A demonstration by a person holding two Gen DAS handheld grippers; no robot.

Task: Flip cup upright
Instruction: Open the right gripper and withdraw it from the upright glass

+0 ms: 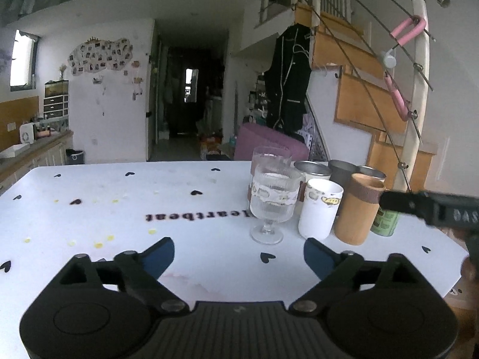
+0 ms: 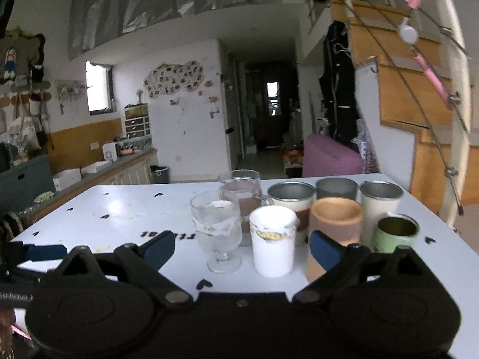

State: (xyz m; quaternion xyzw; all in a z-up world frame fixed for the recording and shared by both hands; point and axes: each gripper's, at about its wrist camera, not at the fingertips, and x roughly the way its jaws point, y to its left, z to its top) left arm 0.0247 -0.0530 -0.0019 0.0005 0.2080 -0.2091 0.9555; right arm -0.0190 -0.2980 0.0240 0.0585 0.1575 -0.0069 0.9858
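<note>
Left gripper (image 1: 239, 252) wide apart, level above table (image 1: 119, 209); right gripper (image 2: 242, 248) likewise.

walls: white, photo collage (image 2: 173, 79)
window (image 2: 97, 89): bright
hallway (image 1: 191, 89): dark
stairs (image 1: 359, 89): wooden
sofa (image 2: 332, 157): pink

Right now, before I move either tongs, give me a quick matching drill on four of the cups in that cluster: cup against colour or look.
Things:
1. stemmed glass
2. front mug with the yellow print
3. ribbed-band cup
4. small can

Looks:
A. tan, brown band at the rim
B. clear, ribbed, on a foot
C. pale green, open top
D. white, straight-sided

Pairs: 1-B, 2-D, 3-A, 4-C. All four stand mouth up on the white table.
</note>
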